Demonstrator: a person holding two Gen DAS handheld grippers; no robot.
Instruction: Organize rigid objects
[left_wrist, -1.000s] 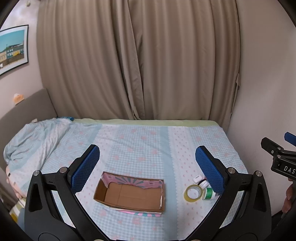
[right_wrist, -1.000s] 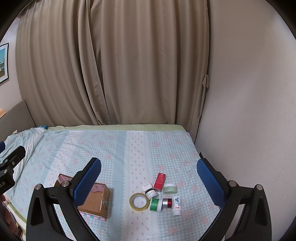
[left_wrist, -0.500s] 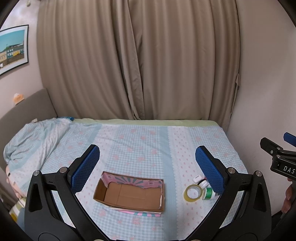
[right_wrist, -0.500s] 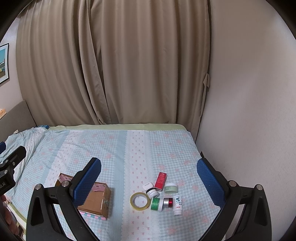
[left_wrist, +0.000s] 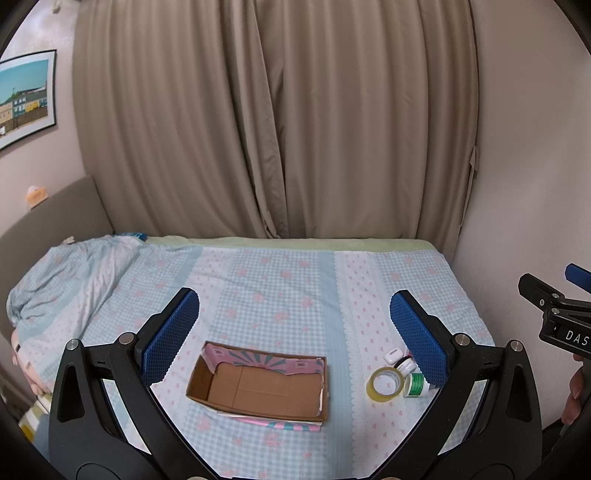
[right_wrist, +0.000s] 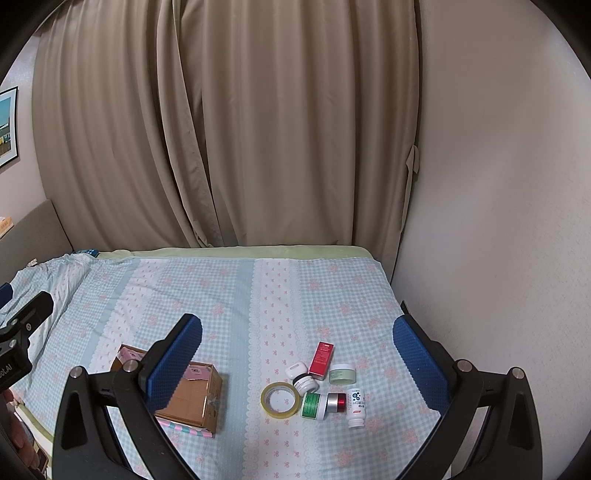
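An empty cardboard box (left_wrist: 258, 384) with pink edges lies on the bed, below and between the fingers of my open left gripper (left_wrist: 293, 334). To its right lies a cluster: a tape roll (right_wrist: 280, 399), a green-labelled bottle (right_wrist: 314, 405), a red-capped jar (right_wrist: 337, 402), a white bottle (right_wrist: 356, 402), a red carton (right_wrist: 321, 360), a pale green jar (right_wrist: 342, 373) and a white case (right_wrist: 297, 369). My open right gripper (right_wrist: 297, 354) hovers above this cluster, empty. In the left wrist view the tape roll (left_wrist: 386, 383) shows; the right finger hides part of the cluster.
The bed (left_wrist: 280, 280) has a blue checked sheet, with a bunched quilt (left_wrist: 70, 273) at its left. Beige curtains (right_wrist: 229, 129) hang behind and a wall (right_wrist: 498, 221) bounds the right side. The cardboard box (right_wrist: 201, 395) lies left of the cluster.
Both grippers have barely shifted; the right wrist view has crept slightly forward and down toward the cluster. Nothing was taken hold of or let go.
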